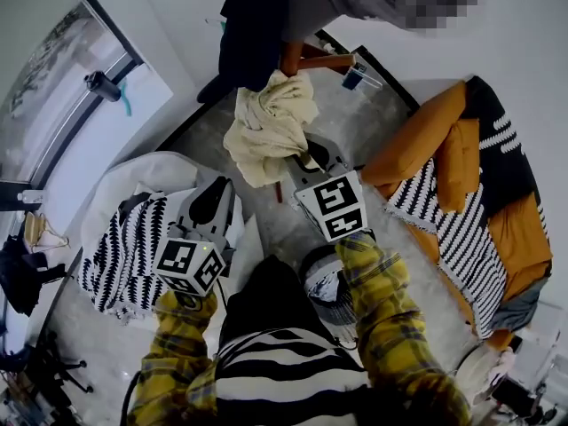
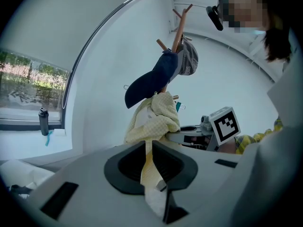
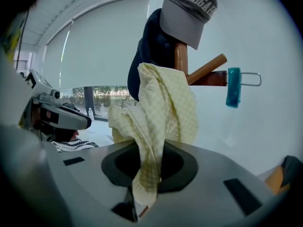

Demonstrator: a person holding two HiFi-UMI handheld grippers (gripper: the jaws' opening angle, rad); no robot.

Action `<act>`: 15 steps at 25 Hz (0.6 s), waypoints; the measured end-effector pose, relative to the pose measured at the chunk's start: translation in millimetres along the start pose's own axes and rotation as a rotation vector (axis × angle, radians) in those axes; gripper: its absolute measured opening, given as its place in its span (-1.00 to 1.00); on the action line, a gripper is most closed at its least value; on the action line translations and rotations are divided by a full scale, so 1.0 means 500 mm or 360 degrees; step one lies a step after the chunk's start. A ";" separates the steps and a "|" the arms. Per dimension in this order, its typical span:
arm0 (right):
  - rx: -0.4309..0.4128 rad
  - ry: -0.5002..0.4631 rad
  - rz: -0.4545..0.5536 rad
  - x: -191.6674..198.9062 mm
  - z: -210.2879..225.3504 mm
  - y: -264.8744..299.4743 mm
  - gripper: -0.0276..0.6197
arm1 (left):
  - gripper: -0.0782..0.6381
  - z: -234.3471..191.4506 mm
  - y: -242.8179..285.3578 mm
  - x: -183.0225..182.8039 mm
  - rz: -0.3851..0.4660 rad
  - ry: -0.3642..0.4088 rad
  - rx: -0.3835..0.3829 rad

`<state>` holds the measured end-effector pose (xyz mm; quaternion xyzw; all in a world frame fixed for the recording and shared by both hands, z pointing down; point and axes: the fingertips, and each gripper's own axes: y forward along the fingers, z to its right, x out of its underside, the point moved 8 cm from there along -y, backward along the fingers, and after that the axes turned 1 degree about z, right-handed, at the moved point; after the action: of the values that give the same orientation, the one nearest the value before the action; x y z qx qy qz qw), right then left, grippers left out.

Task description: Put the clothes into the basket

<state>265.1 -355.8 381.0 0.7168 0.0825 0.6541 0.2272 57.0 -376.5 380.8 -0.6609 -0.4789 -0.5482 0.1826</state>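
One each: sofa [image 1: 444, 162] along the floor's right edge, white basket [image 1: 133, 174] at its left edge with a striped cloth [image 1: 124, 251] lying on it, wooden rack [image 1: 311, 59] at the far edge. One yellow cloth [image 1: 266, 127], draped over the rack, well apart from the basket.

Two caps on the rack's upper pegs, navy cap [image 2: 151, 82] and grey cap [image 2: 189, 60], told apart only from the gripper views. The basket shown whole only from the head view. One blue clip [image 3: 233, 86] on a peg, clearest from the right gripper view. One bottle [image 2: 43, 121] on the sill, missing from the right gripper view.

Two grippers, held out from plaid sleeves toward the rack. Left gripper [image 2: 154, 162] clamped on a hanging strip of the yellow cloth, right gripper [image 3: 149, 167] clamped on another fold of it.
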 end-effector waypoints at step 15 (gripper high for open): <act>0.0126 0.0150 0.0260 -0.050 -0.040 -0.155 -0.74 | -0.68 0.020 -0.021 -0.018 0.0006 0.0042 0.0026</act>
<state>256.2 -293.4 325.4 0.6979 0.0601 0.6997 0.1404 54.3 -367.8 366.6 -0.6531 -0.4797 -0.5525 0.1952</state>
